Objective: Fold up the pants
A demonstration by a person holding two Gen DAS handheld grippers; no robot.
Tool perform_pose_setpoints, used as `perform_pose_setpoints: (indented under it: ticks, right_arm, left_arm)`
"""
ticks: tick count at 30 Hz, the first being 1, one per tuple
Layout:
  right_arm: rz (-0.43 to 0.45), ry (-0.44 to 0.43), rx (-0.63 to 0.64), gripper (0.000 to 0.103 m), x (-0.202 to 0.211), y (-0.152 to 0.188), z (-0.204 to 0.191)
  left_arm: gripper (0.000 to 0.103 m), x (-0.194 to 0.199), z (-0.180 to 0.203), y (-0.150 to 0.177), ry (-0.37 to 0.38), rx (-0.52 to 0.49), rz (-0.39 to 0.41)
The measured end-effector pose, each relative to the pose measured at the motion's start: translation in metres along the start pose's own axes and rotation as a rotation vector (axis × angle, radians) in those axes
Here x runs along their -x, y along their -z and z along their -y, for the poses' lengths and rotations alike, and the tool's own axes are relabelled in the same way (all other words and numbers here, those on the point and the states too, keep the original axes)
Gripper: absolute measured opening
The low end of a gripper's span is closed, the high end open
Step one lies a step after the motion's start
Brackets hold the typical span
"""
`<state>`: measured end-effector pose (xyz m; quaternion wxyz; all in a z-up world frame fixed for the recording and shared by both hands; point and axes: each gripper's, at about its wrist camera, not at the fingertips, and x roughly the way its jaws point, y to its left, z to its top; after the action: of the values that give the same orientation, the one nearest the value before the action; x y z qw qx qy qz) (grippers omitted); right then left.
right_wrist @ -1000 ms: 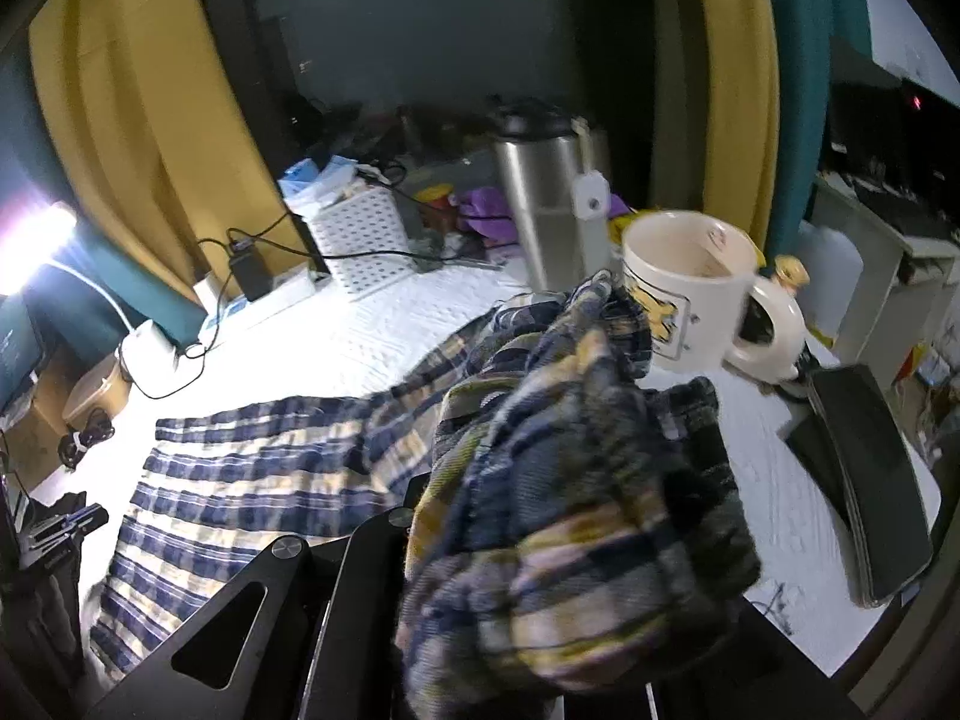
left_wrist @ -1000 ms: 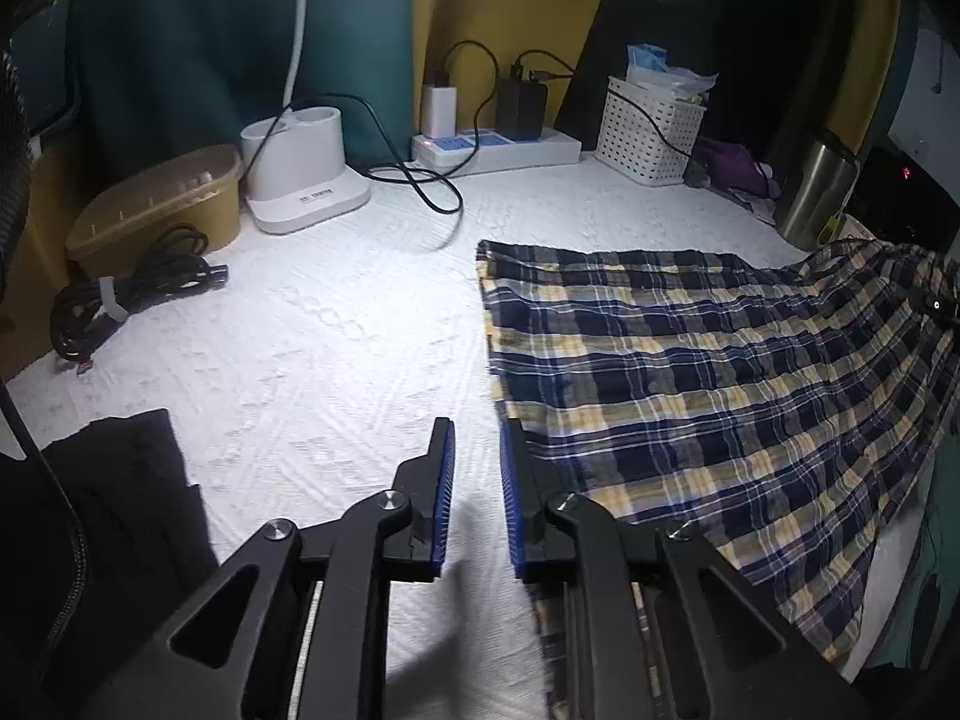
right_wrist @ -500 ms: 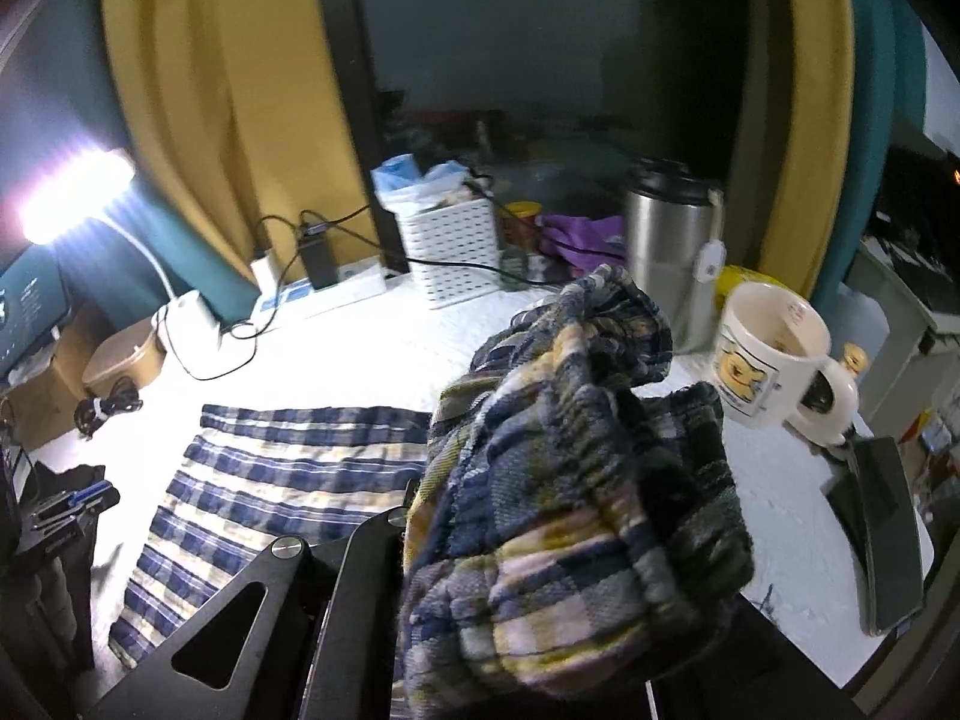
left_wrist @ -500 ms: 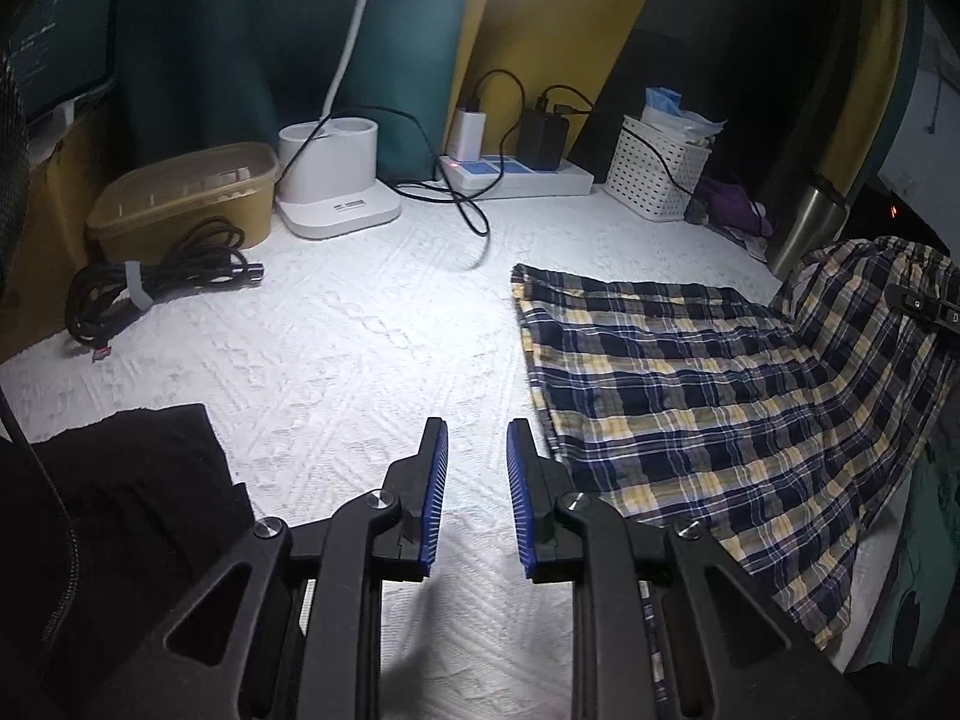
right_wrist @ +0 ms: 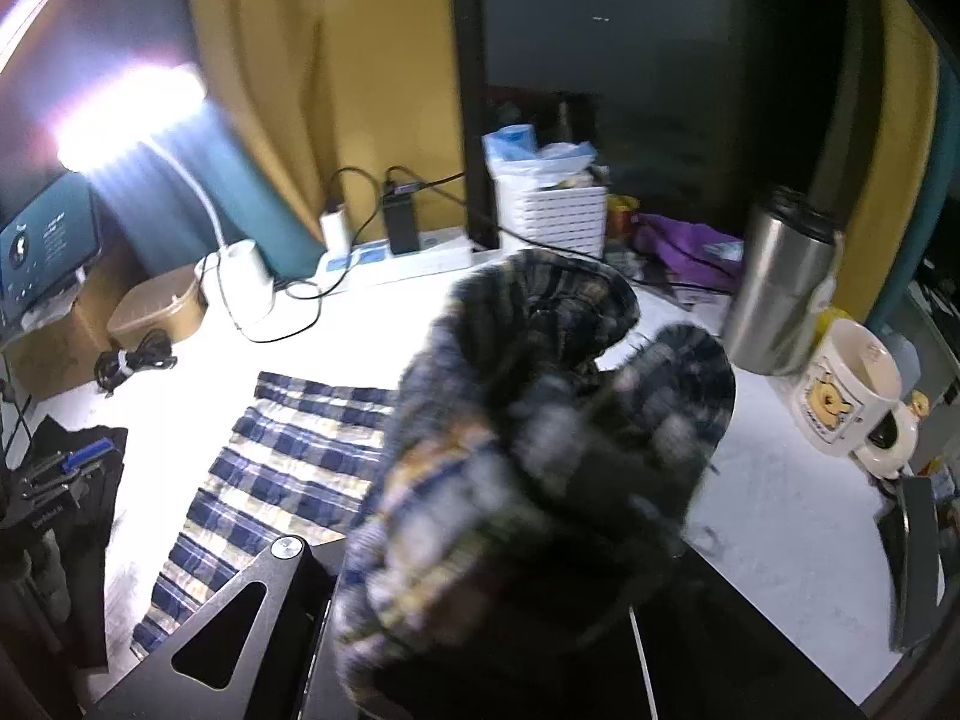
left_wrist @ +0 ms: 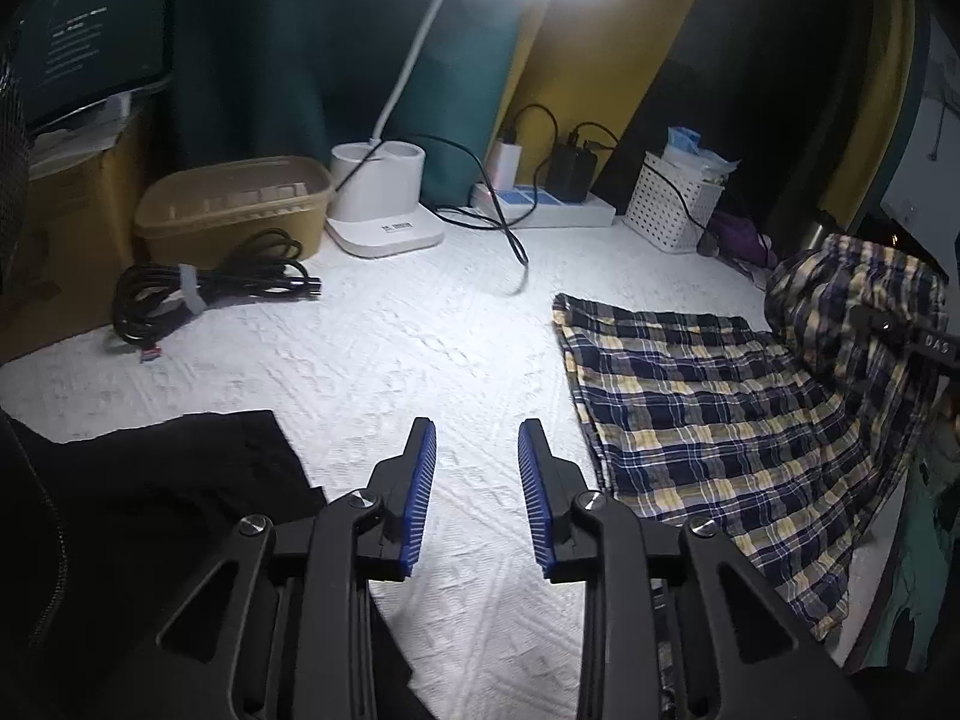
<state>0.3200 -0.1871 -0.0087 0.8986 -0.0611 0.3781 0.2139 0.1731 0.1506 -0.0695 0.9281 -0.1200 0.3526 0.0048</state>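
Right gripper (right_wrist: 510, 516) fingertips were fully buried under a bunched wad of the plaid pants (right_wrist: 540, 438) — the wad was motion-blurred, so the pads couldn't be made out, but the jaws were clamped tight on the fabric. In the left wrist view that same lifted bunch sat at the far right edge, with part of the right gripper's black body cut off by the frame. The rest of the pants (left_wrist: 708, 414) lay flat on the white tablecloth (left_wrist: 420, 348), lower edge running off the table toward the camera. Left gripper (left_wrist: 477, 480) hovered over bare cloth, angled down, jaws opening with nothing between the blue pads (left_wrist: 420, 480) — pants just to its right, dark garment (left_wrist: 150, 510) just to its left, not touching either.
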Motion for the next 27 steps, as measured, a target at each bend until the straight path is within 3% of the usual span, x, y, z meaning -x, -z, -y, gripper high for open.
perform_pose_setpoints:
  ticks: [16,27]
  right_arm:
    - [-0.127,-0.092,0.112,0.010,-0.049,0.028,-0.086]
    - [-0.191,-0.133,0.170,0.010,-0.062,0.049,-0.116]
  left_arm:
    - [0.028,0.010,-0.020,0.006,0.015,0.013,-0.007]
    - [0.029,0.015,-0.019,0.011,0.007,0.007,-0.015]
